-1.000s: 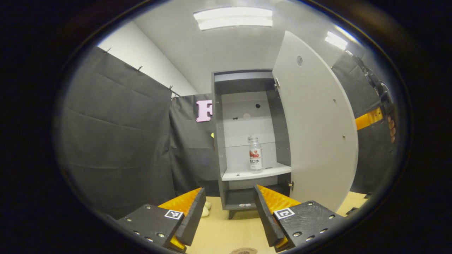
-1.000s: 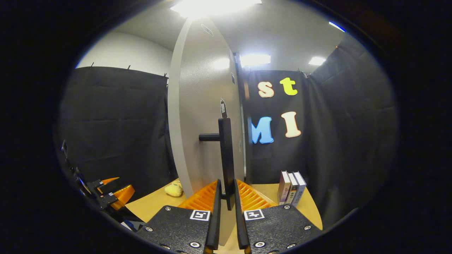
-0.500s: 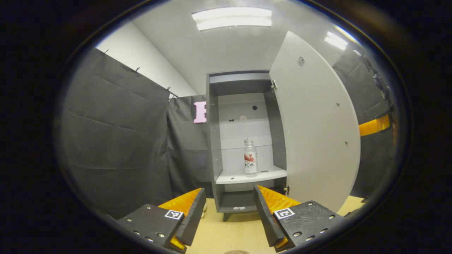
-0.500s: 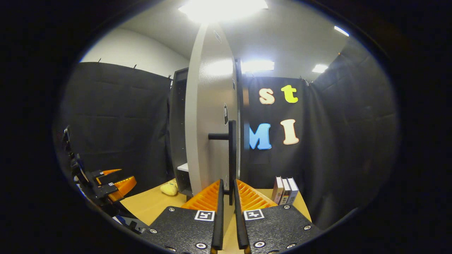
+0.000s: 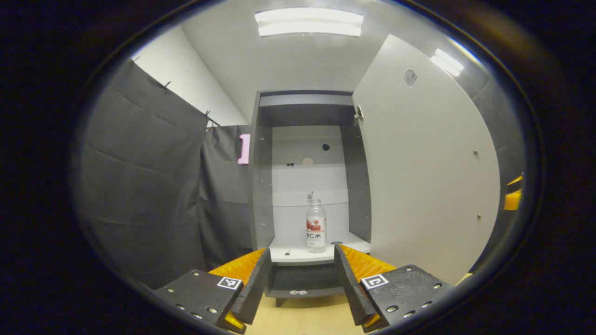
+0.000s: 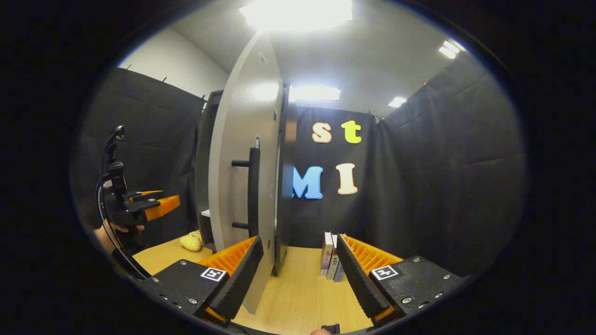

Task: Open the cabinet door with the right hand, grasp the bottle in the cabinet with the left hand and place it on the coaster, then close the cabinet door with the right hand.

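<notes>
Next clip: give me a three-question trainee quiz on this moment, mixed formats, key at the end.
1. True or false: the cabinet door stands open.
2. The bottle stands: A) on the table, B) on a cabinet shelf, C) between the jaws of the left gripper.
3. Fill in: the jaws of the right gripper stand ____, with the door handle outside them.

Key: 1 true; 2 B; 3 open.

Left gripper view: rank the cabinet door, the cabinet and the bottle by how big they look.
1. cabinet door, though it swings nearer the camera
2. cabinet
3. bottle, clearly smallest
</notes>
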